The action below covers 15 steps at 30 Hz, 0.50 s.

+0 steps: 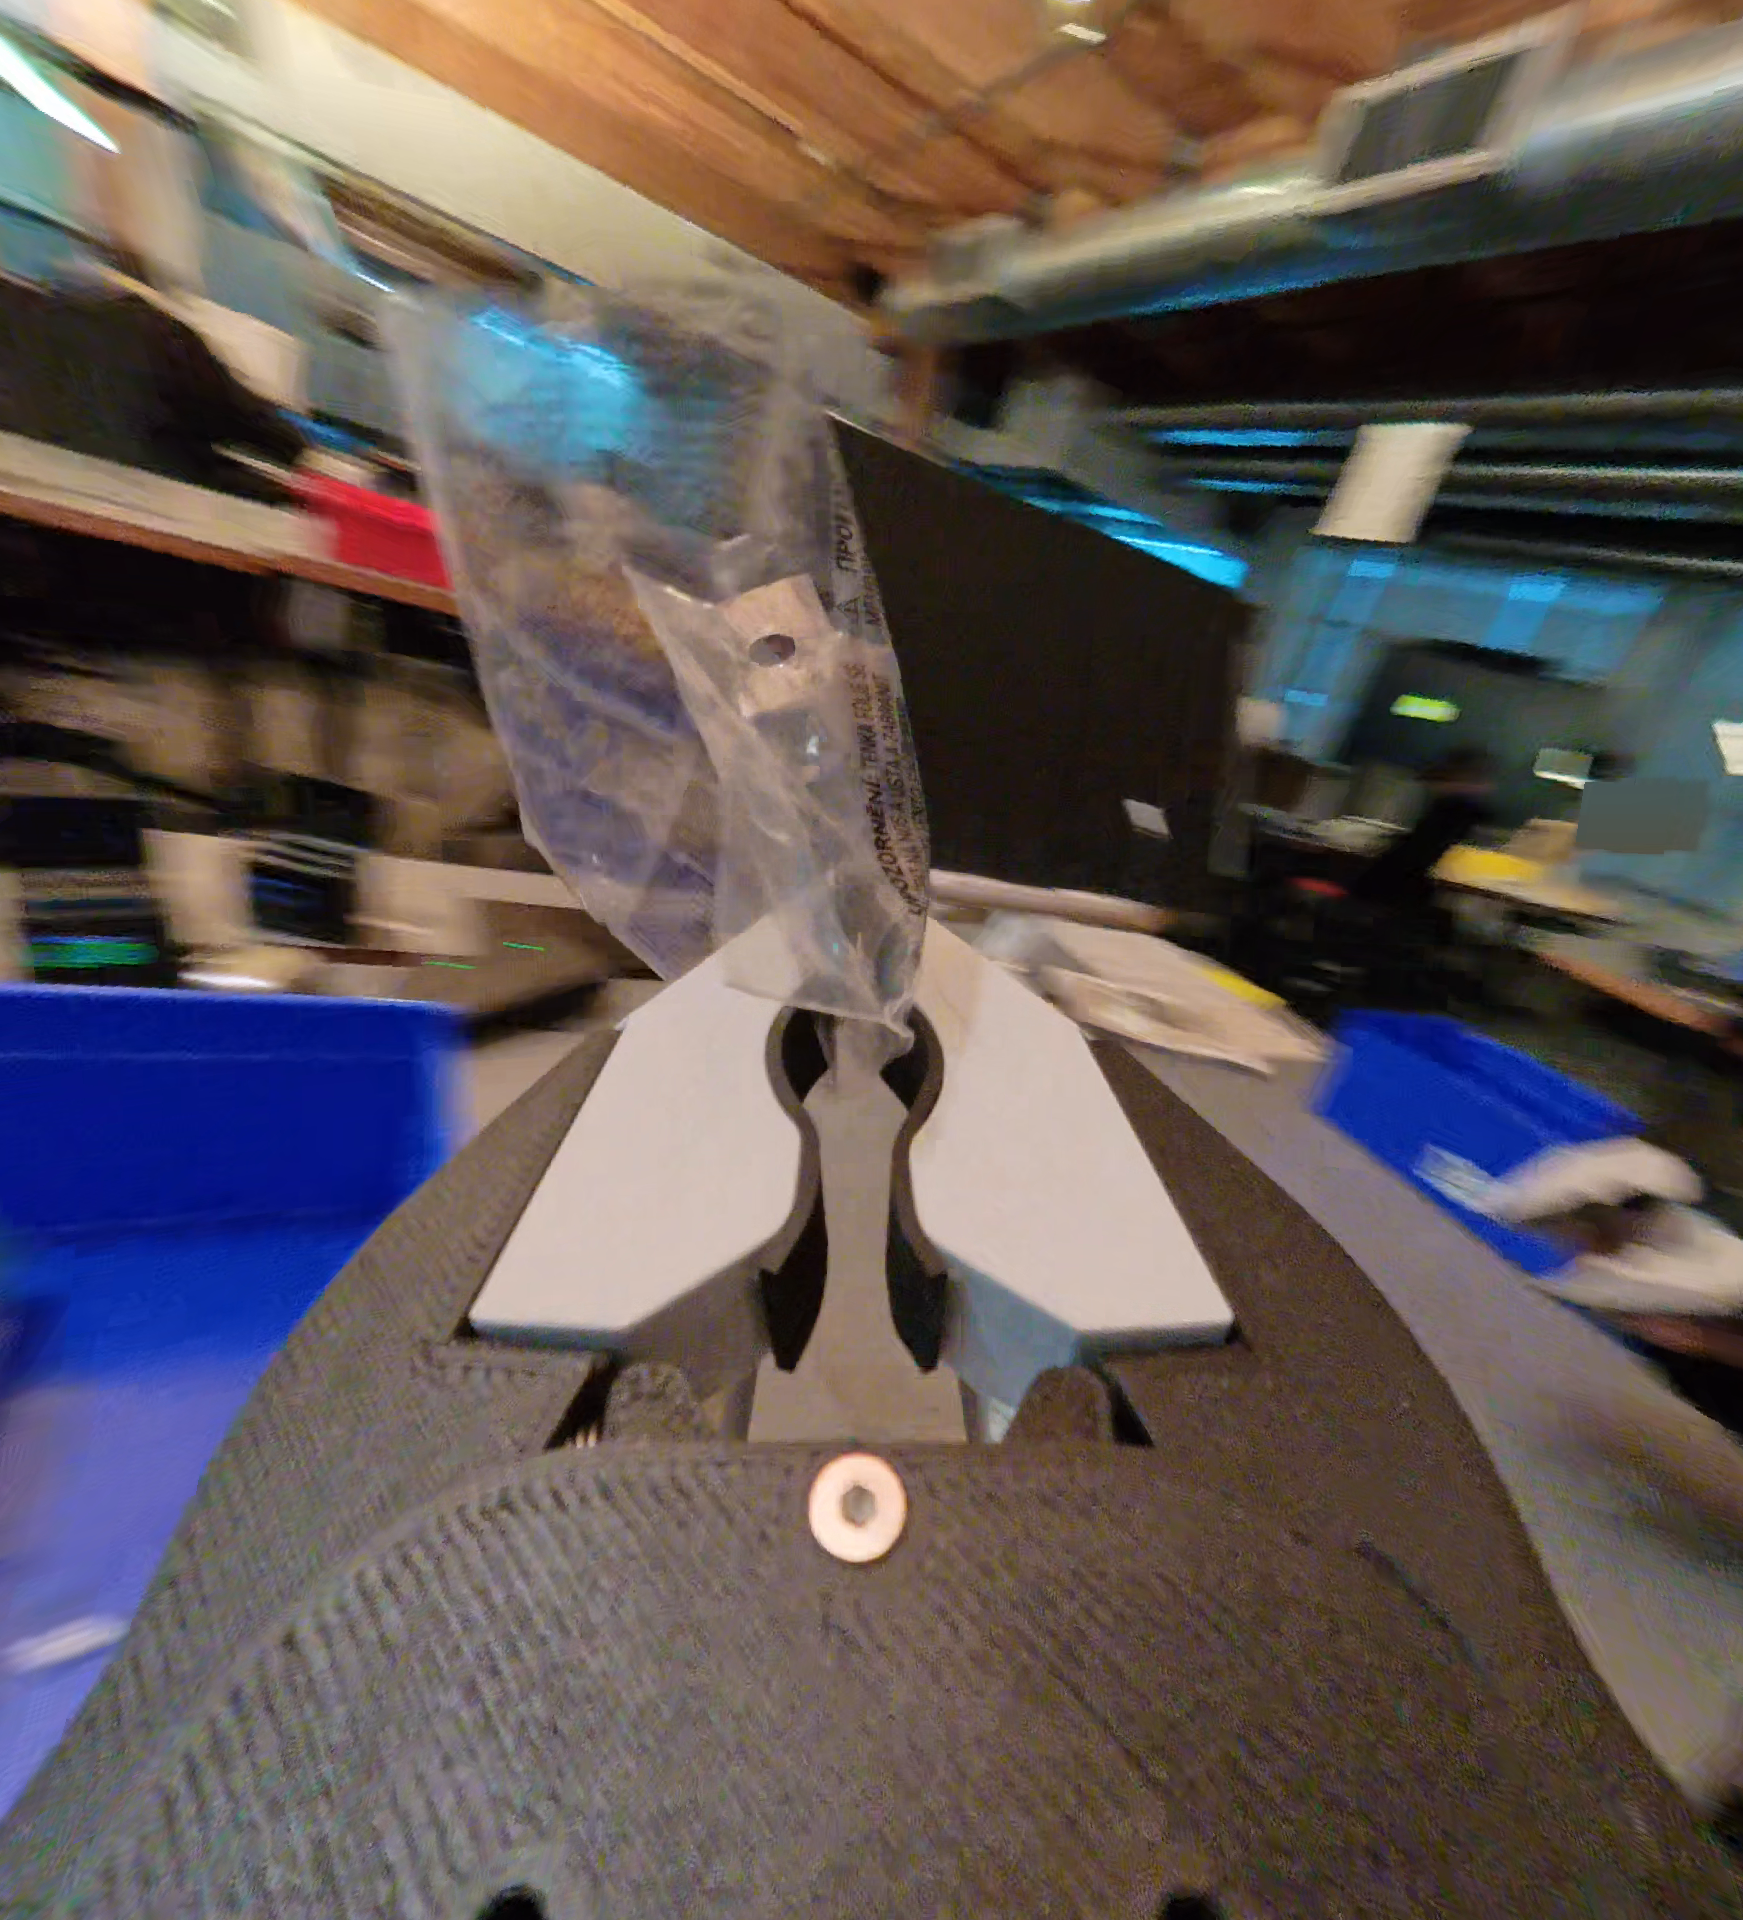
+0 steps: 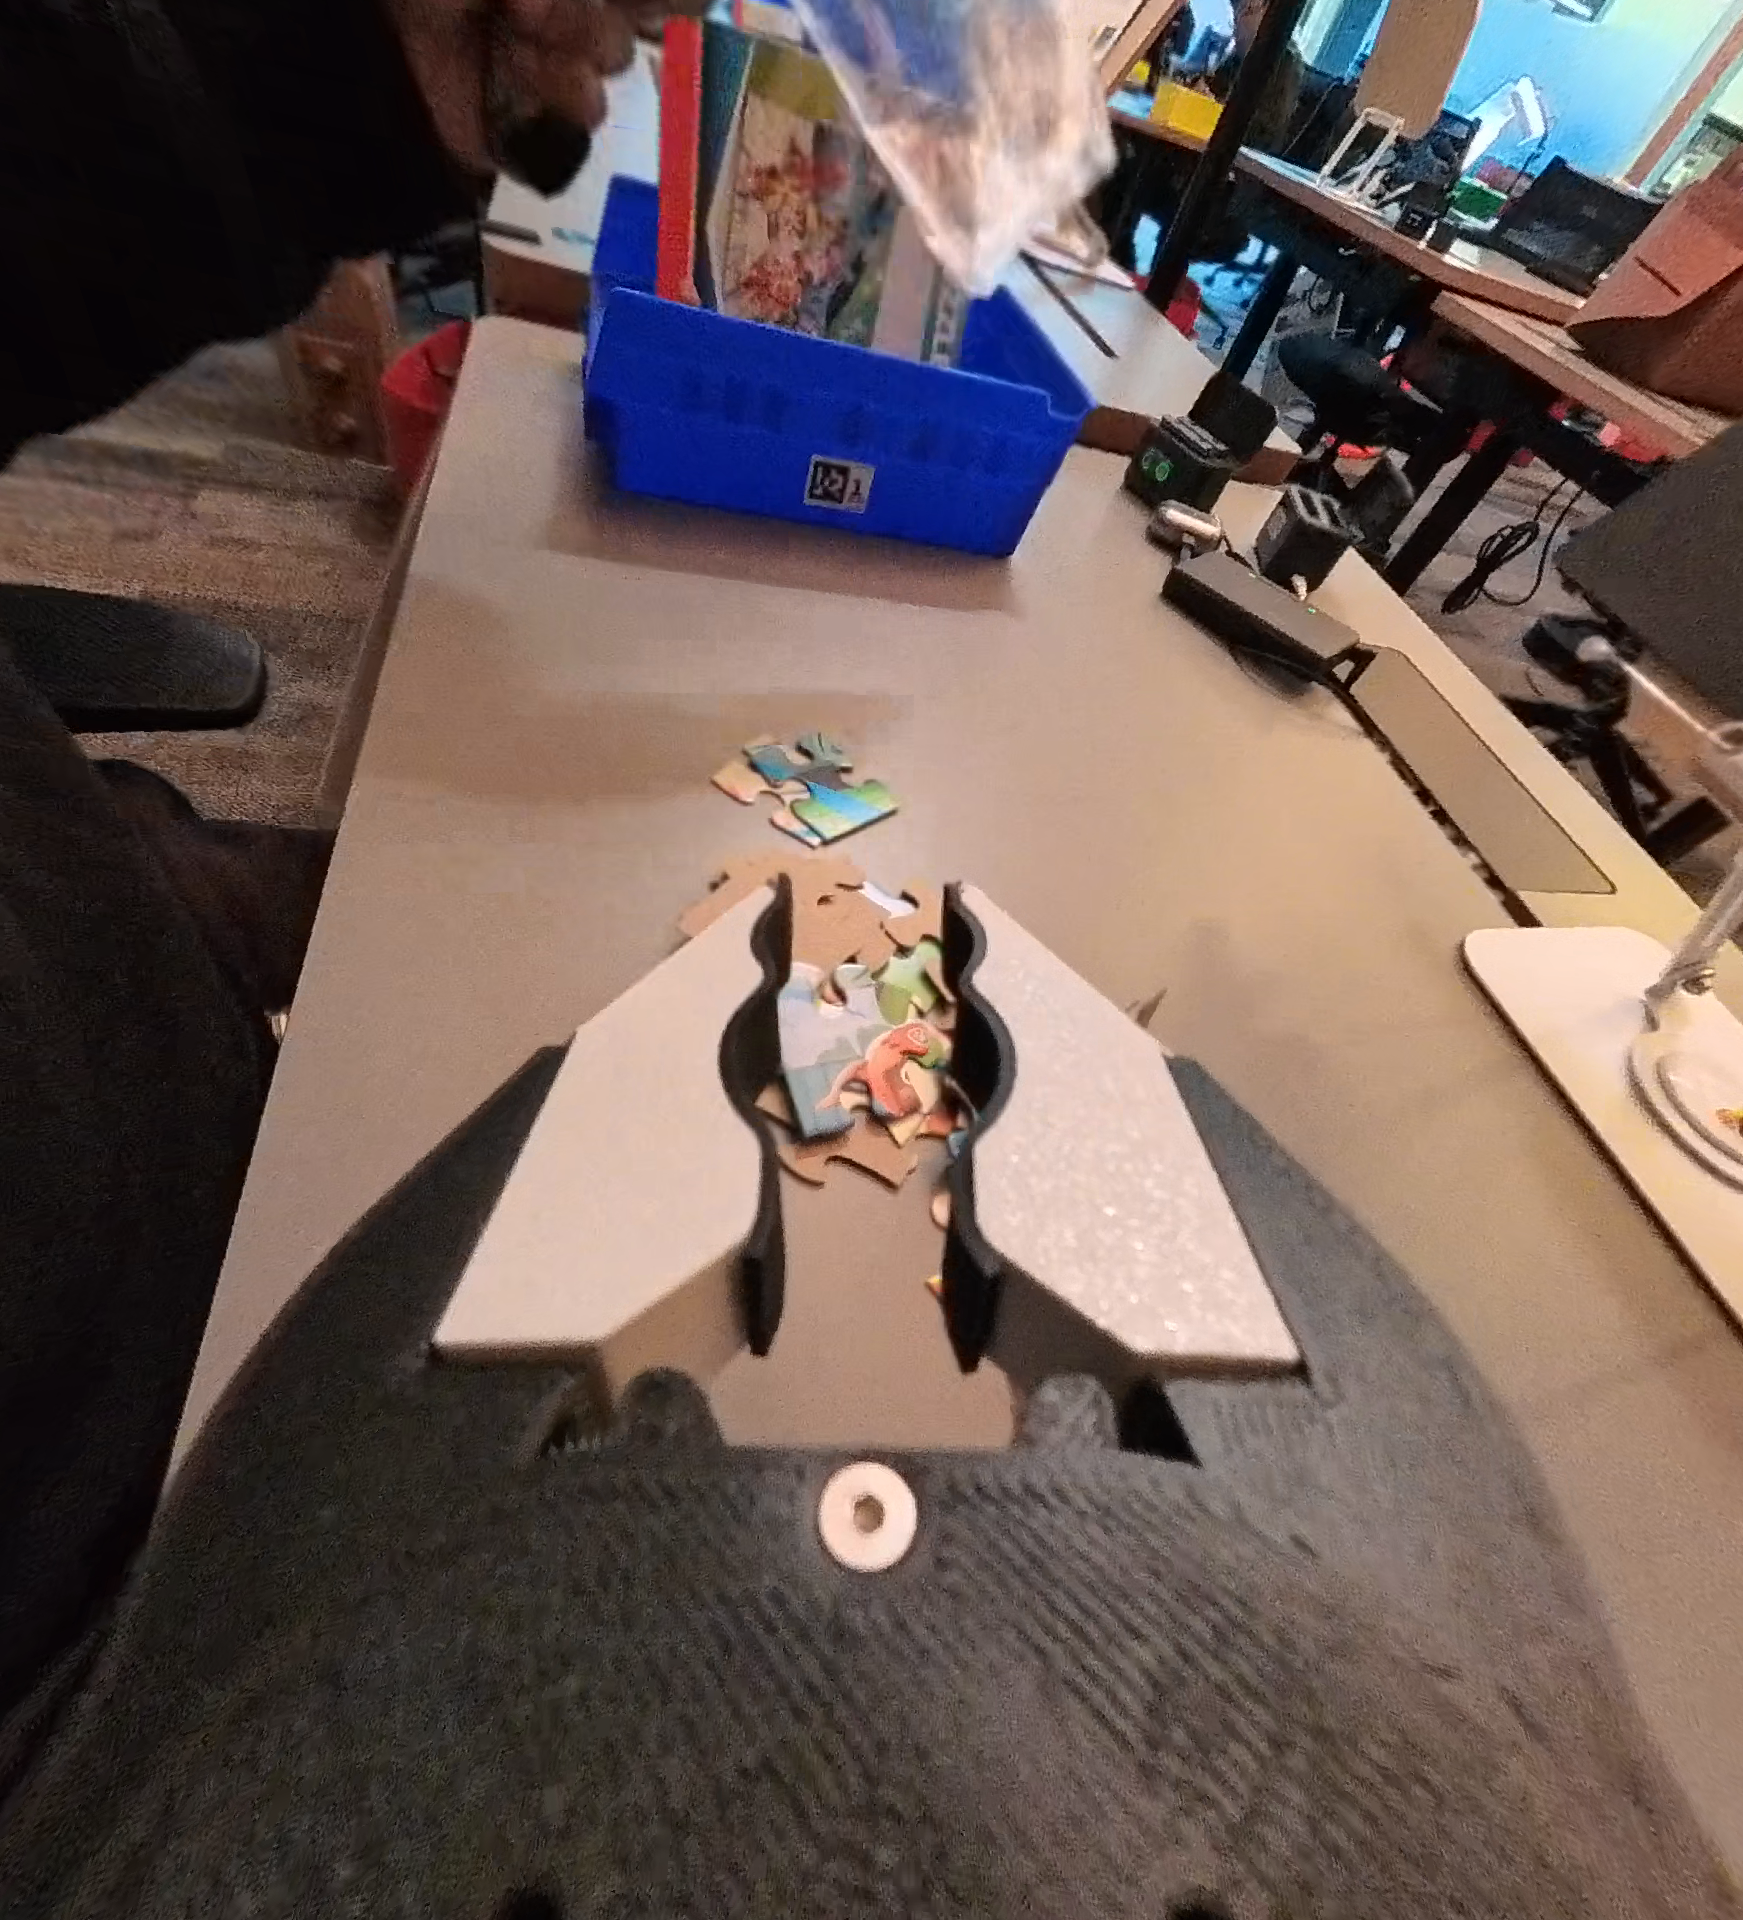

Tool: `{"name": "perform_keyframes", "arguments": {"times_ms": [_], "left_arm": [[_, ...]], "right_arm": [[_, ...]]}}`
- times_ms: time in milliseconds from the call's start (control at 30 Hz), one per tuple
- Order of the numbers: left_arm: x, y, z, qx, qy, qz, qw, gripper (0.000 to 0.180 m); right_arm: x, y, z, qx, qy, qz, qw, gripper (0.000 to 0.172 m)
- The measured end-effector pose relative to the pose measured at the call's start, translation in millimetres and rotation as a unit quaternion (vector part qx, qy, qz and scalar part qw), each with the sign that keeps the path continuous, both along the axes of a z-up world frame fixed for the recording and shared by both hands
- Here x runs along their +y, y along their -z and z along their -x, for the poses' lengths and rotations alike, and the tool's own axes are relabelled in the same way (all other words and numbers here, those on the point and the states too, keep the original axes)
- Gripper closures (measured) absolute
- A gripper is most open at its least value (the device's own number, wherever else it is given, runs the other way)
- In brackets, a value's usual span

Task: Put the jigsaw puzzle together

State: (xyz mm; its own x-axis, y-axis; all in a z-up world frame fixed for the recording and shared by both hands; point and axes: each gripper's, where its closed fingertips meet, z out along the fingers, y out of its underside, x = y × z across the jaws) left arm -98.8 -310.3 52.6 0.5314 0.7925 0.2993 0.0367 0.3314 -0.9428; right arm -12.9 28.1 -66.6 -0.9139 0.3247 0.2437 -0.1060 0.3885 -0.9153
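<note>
1. My left tool (image 1: 851, 1023) is clamped tight, tips together, and pinched between them is the bottom edge of a clear plastic bag (image 1: 680, 644).
2. The bag stands up and away from the tips, crumpled and see-through, with a line of black print down one edge and a small punched hole near the middle.
3. Everything behind it in the left wrist view is smeared with blur; I can make out a blue bin (image 1: 171, 1122) low on the left and another blue bin (image 1: 1449, 1101) off to the right.
4. My right tool (image 2: 867, 914) is partly open, a clear gap between its tips, nothing pinched.
5. It hangs over a loose heap of puzzle pieces (image 2: 867, 1049) on the table (image 2: 1210, 831), some brown side up, some showing colour; whether the tips touch any piece, I cannot tell.
6. A few joined puzzle pieces (image 2: 810, 790) lie just beyond the heap, apart from it.
7. Farther along the table sits a blue bin (image 2: 825, 436) with boxes standing in it.
8. At the top of the right wrist view, the clear bag (image 2: 960, 135) hangs above that bin.
</note>
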Motion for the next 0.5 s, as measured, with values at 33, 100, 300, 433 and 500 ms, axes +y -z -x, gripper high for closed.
{"name": "perform_keyframes", "arguments": {"times_ms": [33,100,300,433,500], "left_arm": [[-36.0,-0.8,8.8,-0.005,-0.062,0.004,0.998,0.18],[-91.0,23.7,26.2,-0.066,-0.135,-0.003,0.989,0.18],[-169.4,124.2,15.7,-0.232,-0.282,-0.029,0.931,0.096],[-200.2,138.6,-40.2,-0.249,-0.377,0.001,0.892,0.078],[-197.1,132.9,-64.4,-0.236,-0.393,0.012,0.889,0.078]], "right_arm": [[1.0,1.9,0.0,-0.003,0.004,0.004,1.0,0.146],[0.4,3.6,-0.5,-0.01,0.009,0.018,1.0,0.148],[-3.5,-0.2,-9.8,-0.015,0.016,0.042,0.999,0.148],[7.3,-2.6,-18.2,-0.033,0.04,0.059,0.997,0.149],[11.0,-12.7,-22.5,-0.071,0.048,0.116,0.99,0.149]]}}
